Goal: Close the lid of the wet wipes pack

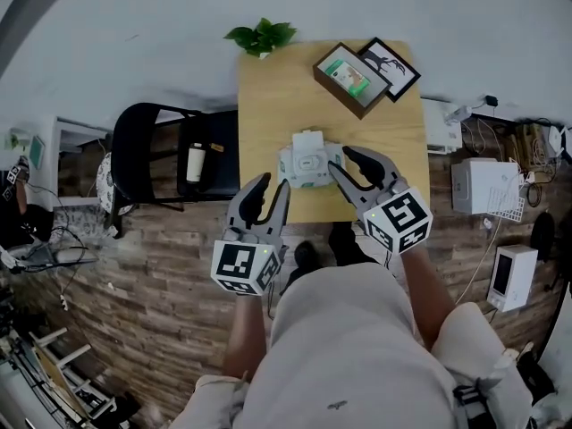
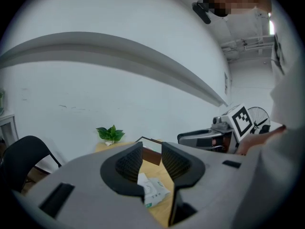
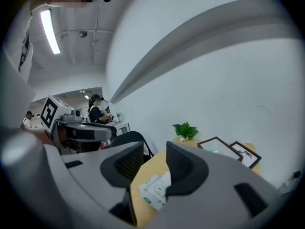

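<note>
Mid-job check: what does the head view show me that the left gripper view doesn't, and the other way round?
Only the head view: the whole table from above, the bottle on the chair seat, the wood-pattern floor, and the left gripper seen from outside. Only the left gripper view: its own jaws head-on, apart with nothing between them, and a fan in the background. Both: the wet wipes pack, the plant, the right gripper and the black chair.

place: office or lab | cues: ceiling tube light (image 3: 49, 31); person (image 3: 96, 109) at a desk; white devices (image 1: 483, 186) on floor
</note>
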`<state>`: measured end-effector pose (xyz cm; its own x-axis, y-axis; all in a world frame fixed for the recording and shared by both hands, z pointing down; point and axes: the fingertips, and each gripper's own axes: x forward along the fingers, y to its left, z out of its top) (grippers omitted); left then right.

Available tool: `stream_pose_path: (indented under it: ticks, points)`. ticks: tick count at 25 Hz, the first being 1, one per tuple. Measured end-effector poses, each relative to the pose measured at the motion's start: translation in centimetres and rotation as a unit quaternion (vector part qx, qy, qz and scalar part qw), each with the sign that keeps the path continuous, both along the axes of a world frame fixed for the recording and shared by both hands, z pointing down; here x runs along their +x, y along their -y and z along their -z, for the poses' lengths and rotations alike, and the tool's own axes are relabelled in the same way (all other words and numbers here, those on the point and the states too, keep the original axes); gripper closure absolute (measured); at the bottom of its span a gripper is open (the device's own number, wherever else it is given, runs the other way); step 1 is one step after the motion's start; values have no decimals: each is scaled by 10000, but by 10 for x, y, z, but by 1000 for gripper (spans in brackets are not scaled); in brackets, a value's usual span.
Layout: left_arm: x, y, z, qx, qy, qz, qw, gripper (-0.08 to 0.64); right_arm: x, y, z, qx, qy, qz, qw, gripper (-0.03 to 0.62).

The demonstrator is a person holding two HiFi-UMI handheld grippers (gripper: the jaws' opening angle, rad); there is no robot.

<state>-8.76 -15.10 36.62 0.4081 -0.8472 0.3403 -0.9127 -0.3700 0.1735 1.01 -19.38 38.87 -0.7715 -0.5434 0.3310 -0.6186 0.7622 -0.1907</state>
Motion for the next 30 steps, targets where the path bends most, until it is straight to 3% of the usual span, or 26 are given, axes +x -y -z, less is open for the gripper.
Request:
stream_pose_path:
  ticks: [15, 30]
  points:
    - [2, 18, -24, -261, -4, 699, 9972, 440, -24, 54, -75, -207, -484, 1181, 9916, 459]
    - [-2, 3, -51, -435, -131, 1036, 9936, 440, -55, 75, -169, -775, -849, 1781, 9773, 456]
